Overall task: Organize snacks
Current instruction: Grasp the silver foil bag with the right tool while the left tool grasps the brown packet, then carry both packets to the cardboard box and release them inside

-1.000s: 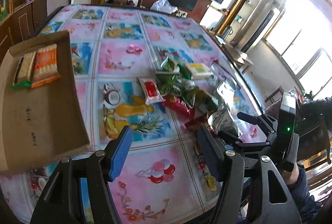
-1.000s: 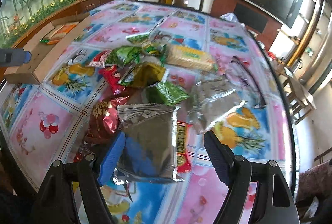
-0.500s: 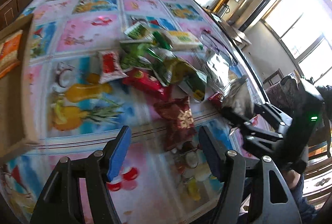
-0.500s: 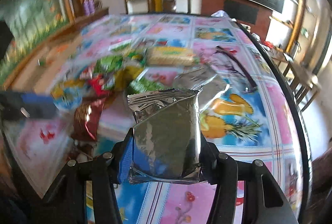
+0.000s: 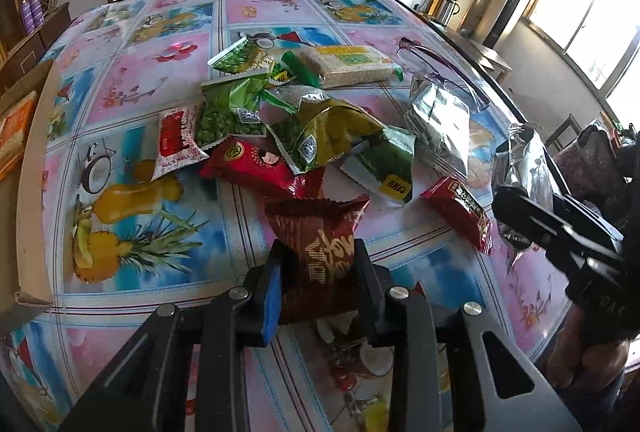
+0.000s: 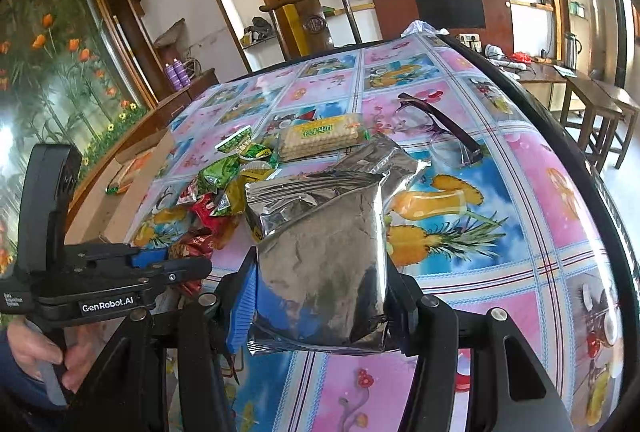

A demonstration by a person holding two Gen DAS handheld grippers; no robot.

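Snack heap (image 5: 304, 120) w/ glasses (image 5: 440, 72) alongside

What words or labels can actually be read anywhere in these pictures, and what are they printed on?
"GenRobot.AI": white label on the side of the left tongs.
"ALL'S WELL": bottom of the small red-and-white packet.
"Yow": gold script on the dark red packet gripped in the left tongs; its other lettering is unclear.
Yellow label on the biscuit pack: too blurred.
Green packets: print and codes too small to read.
Silver pouch in the right tongs: no text visible.
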